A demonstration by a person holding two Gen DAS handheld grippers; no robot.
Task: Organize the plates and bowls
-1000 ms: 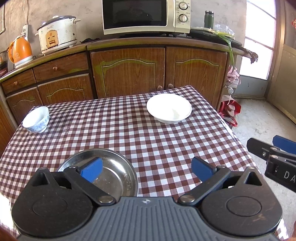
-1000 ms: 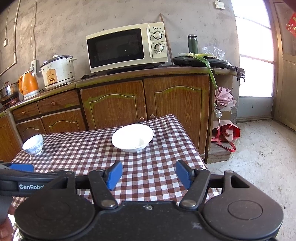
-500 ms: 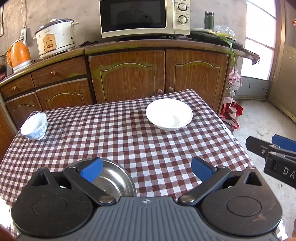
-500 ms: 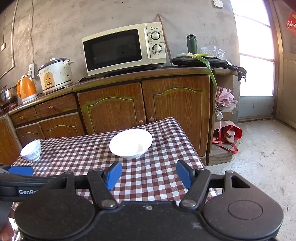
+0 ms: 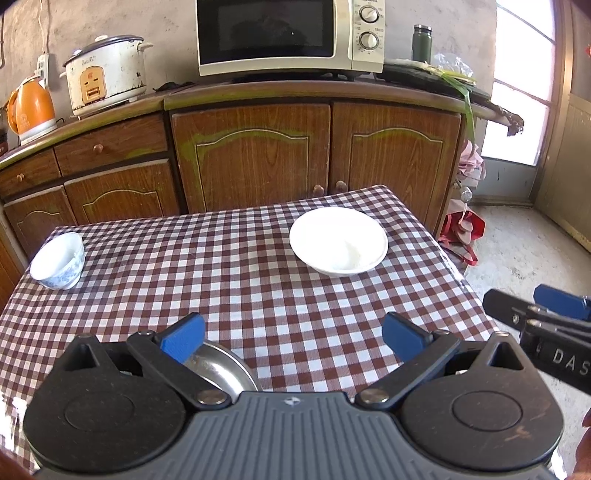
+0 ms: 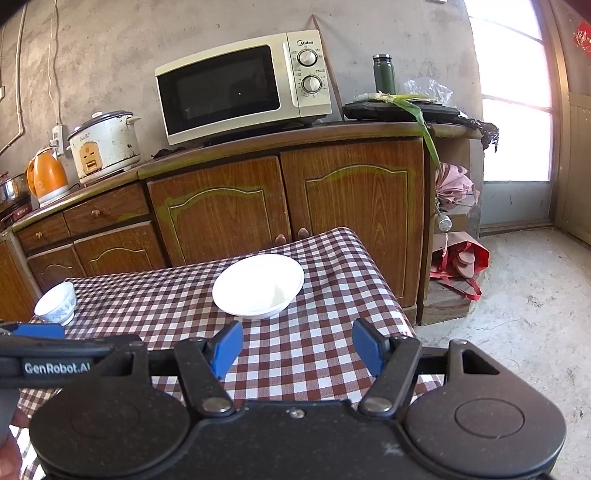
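A wide white bowl (image 5: 338,240) (image 6: 258,286) sits on the checked table (image 5: 229,280) toward its far right. A small blue-patterned white bowl (image 5: 59,260) (image 6: 56,303) stands at the far left. A steel dish (image 5: 221,371) lies at the near edge, mostly hidden under my left gripper (image 5: 291,336), which is open and holds nothing. My right gripper (image 6: 297,345) is open too, empty, hovering over the table's near right part and facing the white bowl. Each gripper shows at the edge of the other's view.
Wooden cabinets (image 5: 258,155) stand just behind the table, carrying a microwave (image 5: 291,35), a rice cooker (image 5: 105,79) and an orange kettle (image 5: 31,107). Concrete floor (image 6: 524,310) and a red bag (image 6: 465,262) lie to the right of the table's edge.
Both grippers have pulled back from the table: the bowls look farther off and the steel dish has slid further under my left gripper. Both jaws stay open.
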